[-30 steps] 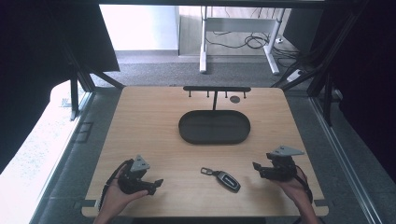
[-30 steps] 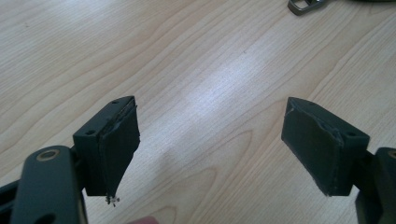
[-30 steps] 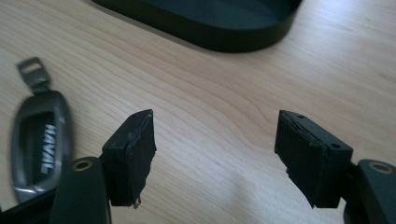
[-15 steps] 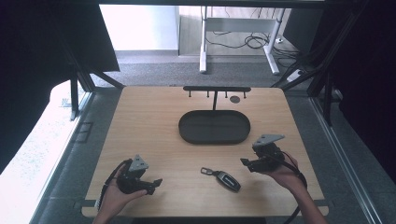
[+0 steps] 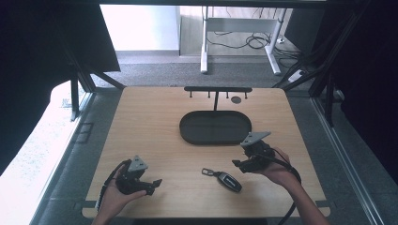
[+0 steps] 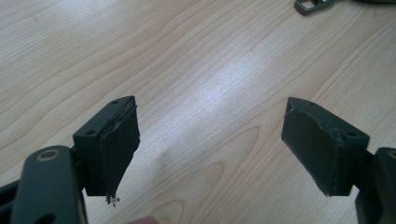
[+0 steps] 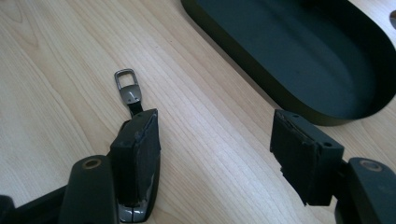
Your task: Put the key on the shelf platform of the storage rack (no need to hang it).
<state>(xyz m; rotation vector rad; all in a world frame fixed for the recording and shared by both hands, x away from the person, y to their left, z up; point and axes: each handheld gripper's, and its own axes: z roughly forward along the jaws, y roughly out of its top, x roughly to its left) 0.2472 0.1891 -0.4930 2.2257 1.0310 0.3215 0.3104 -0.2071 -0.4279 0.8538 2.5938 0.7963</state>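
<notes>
Progress is at the approach stage: the car key fob (image 5: 225, 179) lies flat on the wooden table (image 5: 155, 136), untouched, near my edge and between my two hands, with its metal loop (image 7: 126, 86) pointing away from its body. My right gripper (image 5: 240, 163) hangs just beside the fob on its right, and its jaws have just been closing partway; in the right gripper view they stand apart with nothing between them, one pad (image 7: 140, 149) overlapping the fob's body in the picture, though I cannot confirm contact. My left gripper (image 5: 151, 184) rests low at the near left, well apart from the fob, jaws spread wide over bare wood with nothing held. The dark oval tray (image 5: 215, 139) behind the fob is empty, and the black hook rack (image 5: 217, 89) at the far edge carries nothing. I judge that the fob is meant for the tray or the rack, so the grasp, lift and placing all remain. Markings: no brand, label or legible writing is visible on the fob, the tray or either gripper.
</notes>
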